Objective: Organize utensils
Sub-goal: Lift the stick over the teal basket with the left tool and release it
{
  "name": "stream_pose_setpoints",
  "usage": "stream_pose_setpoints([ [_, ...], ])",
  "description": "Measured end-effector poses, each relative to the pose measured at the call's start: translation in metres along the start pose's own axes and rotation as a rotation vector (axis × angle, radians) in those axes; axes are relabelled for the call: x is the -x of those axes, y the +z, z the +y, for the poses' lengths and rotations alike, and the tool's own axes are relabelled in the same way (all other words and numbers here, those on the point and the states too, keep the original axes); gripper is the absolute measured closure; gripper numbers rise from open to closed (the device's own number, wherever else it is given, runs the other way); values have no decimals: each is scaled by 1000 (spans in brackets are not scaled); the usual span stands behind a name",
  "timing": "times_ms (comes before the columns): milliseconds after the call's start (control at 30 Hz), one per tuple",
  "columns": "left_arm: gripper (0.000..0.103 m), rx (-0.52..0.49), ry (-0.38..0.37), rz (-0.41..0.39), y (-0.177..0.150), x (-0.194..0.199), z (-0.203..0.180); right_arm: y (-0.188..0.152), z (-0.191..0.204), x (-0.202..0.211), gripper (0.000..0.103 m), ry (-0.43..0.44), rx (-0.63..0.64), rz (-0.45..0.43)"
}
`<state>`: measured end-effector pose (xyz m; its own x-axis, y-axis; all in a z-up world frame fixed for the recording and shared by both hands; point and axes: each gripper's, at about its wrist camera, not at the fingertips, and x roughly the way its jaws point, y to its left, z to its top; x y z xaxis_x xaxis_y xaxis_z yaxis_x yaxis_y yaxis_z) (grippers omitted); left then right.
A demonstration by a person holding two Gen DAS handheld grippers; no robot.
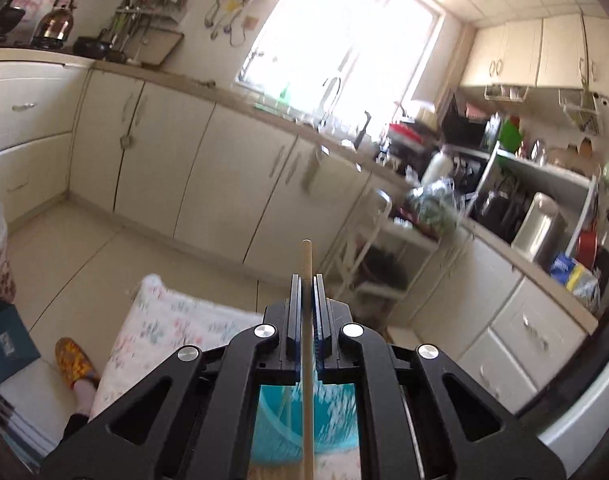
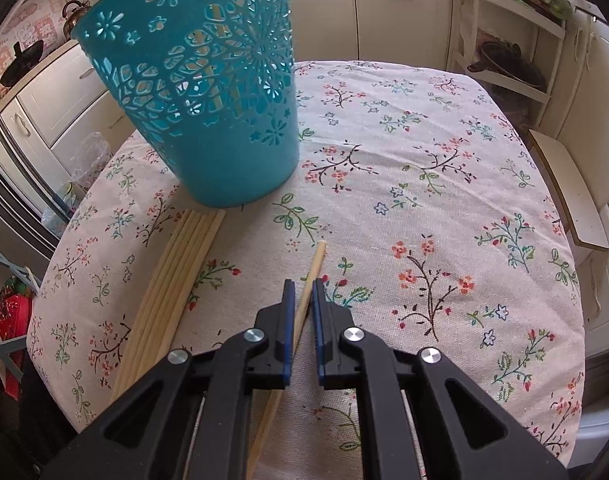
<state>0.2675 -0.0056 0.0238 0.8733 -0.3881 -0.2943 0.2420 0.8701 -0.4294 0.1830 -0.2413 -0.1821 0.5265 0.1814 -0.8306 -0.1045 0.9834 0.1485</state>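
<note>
Table (image 2: 444, 208), covered in a floral cloth, carried every item listed; its far edge faced cream kitchen cabinets.

Basket (image 2: 208, 92), teal plastic with cut-out flower pattern, stood upright toward the table's far-left corner. In the left wrist view its teal rim (image 1: 304, 420) lay directly below the raised left gripper.

Bundle of chopsticks (image 2: 172, 288), pale wood, about six lying side by side along the left edge of the table, their far tips touching or just short of the basket's base.

Left gripper (image 1: 306, 284), black with blue pads, was lifted well above the table and clamped on a single chopstick (image 1: 306, 340), which stood upright between the fingers with its tip above them.

Right gripper (image 2: 301, 286), same make, sat low near the table's near edge, fingers slightly apart on either side of a loose chopstick (image 2: 310, 280) lying on the cloth; pads beside it, contact not discernible
</note>
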Motion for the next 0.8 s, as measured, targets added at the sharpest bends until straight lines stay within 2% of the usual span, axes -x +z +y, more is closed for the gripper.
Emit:
stream_pose_setpoints([
  [133, 98, 10, 29, -84, 13, -25, -12, 0, -1, -1, 94, 6, -1, -2],
  [333, 98, 3, 113, -118, 6, -63, -16, -1, -2, -1, 94, 18, -8, -5],
  [467, 98, 10, 135, -108, -5, -72, -10, 0, -1, -1, 94, 18, -6, -7],
  [800, 98, -68, 166, -27, -38, -74, -3, 0, -2, -1, 94, 26, -11, -4],
])
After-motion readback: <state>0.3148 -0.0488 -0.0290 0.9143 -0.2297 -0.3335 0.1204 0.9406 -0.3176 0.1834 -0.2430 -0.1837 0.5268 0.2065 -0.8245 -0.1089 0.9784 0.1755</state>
